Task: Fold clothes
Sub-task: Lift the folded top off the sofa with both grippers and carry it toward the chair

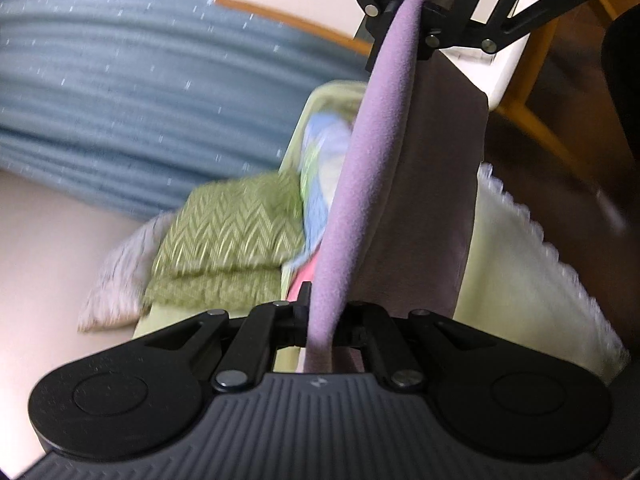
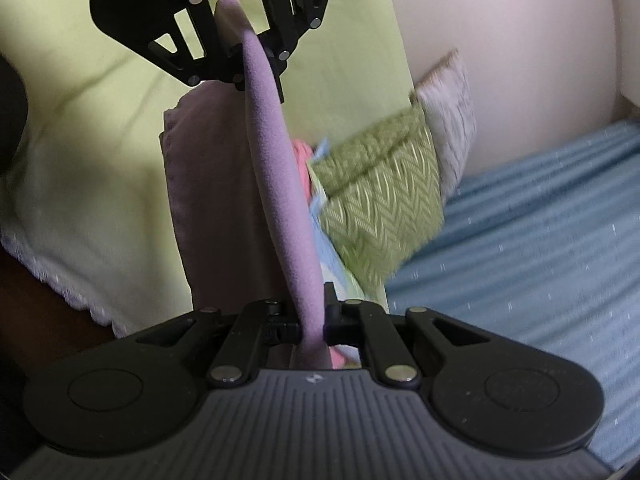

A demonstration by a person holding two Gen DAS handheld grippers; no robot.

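A: The purple cloth [image 1: 372, 168] is clamped at one end by the left gripper [image 1: 320, 320], whose jaws are pressed together on it.

B: And the other end?

A: It is pinched by the right gripper [image 2: 312, 320] in the same way; in the left wrist view that gripper is seen at the top of the frame, closed on the far end. The cloth is stretched between the two, off the surface, with a darker mauve panel hung down from the taut upper edge.

B: What is seen below it?

A: A pale yellow-green blanket [image 2: 100, 168] with a scalloped white edge is spread underneath. Just beside the hanging cloth, a pile is seen: something pink [image 2: 302, 160], a light blue and white piece [image 1: 324, 148], and a folded green fabric with a zigzag pattern [image 1: 228, 232]. A greyish-white textile [image 2: 452, 120] is tucked against the green one.

B: And further out?

A: A blue ribbed covering [image 1: 120, 100] is laid beyond the pile. A white chair with wooden legs [image 1: 516, 92] is seen behind the right gripper in the left wrist view.
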